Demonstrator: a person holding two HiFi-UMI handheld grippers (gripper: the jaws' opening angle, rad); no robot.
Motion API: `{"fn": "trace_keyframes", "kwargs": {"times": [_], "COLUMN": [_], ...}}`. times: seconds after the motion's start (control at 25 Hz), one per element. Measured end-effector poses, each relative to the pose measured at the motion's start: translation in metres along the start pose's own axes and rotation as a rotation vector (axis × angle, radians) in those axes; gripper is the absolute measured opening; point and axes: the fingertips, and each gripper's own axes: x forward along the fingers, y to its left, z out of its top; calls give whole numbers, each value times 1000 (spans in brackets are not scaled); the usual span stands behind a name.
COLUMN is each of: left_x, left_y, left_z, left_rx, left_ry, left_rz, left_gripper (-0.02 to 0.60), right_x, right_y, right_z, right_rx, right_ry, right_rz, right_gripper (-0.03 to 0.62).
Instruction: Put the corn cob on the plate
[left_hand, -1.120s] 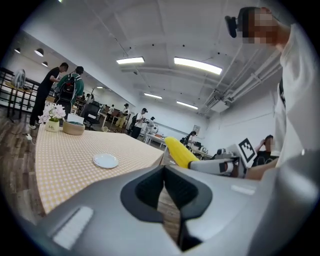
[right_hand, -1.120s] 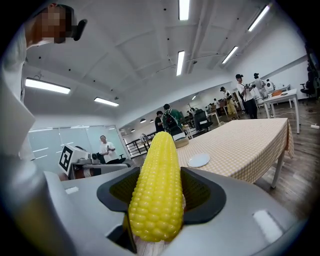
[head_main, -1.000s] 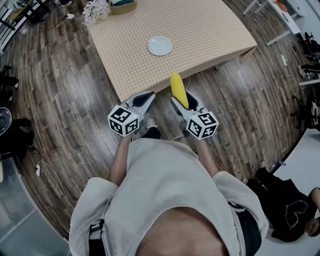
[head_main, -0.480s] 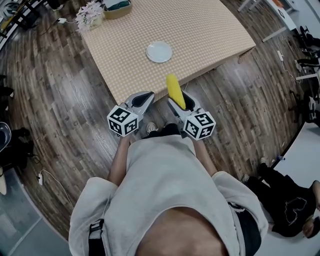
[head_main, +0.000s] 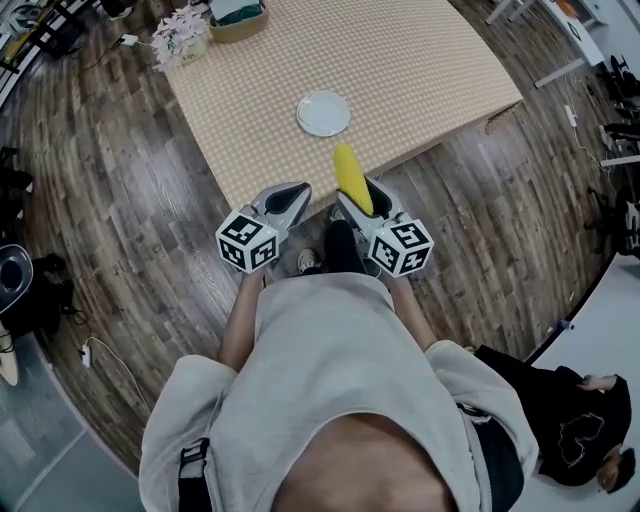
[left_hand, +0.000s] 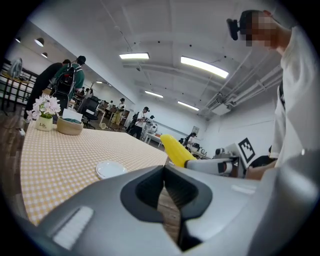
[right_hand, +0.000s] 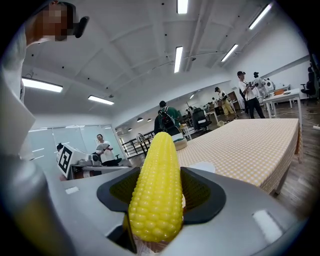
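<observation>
A yellow corn cob (head_main: 351, 178) (right_hand: 157, 190) is clamped in my right gripper (head_main: 358, 198) (right_hand: 159, 192), its tip pointing toward the table. The cob hangs just short of the table's near edge. A small white plate (head_main: 324, 113) (left_hand: 110, 169) lies on the checked tablecloth (head_main: 400, 60), a little beyond the cob's tip and slightly left. My left gripper (head_main: 284, 203) (left_hand: 164, 187) floats beside the right one, shut with nothing between its jaws. The left gripper view also shows the corn cob (left_hand: 175, 148) to the right of the plate.
A woven basket (head_main: 238, 17) and a small pot of flowers (head_main: 181, 38) stand at the table's far left corner. Wood floor (head_main: 120, 200) surrounds the table. A person in black (head_main: 560, 430) is at the lower right. Other desks and people fill the room behind.
The table has drawn a little closer. The right gripper and its corn cob have edged forward toward the table edge. Both grippers keep their states.
</observation>
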Motion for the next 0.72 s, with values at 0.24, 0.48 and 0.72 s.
{"fn": "trace_keyframes", "kwargs": {"times": [0.24,0.48,0.72], "left_x": [36,78,103], "left_y": [23,51,71], "left_z": [18,48,71], "left_rx": [1,0,19], "left_ry": [2,-15,-24], "left_rz": [27,84,164], "left_gripper": [8,8,8], "right_x": [26,58,82], "right_y": [-33,-71,-105], "right_z": [16,47,79], "right_rx": [5,-1,-15], "right_ry": [14,24,22], "right_rz": [30,84,141], "right_gripper": [258,258,258]}}
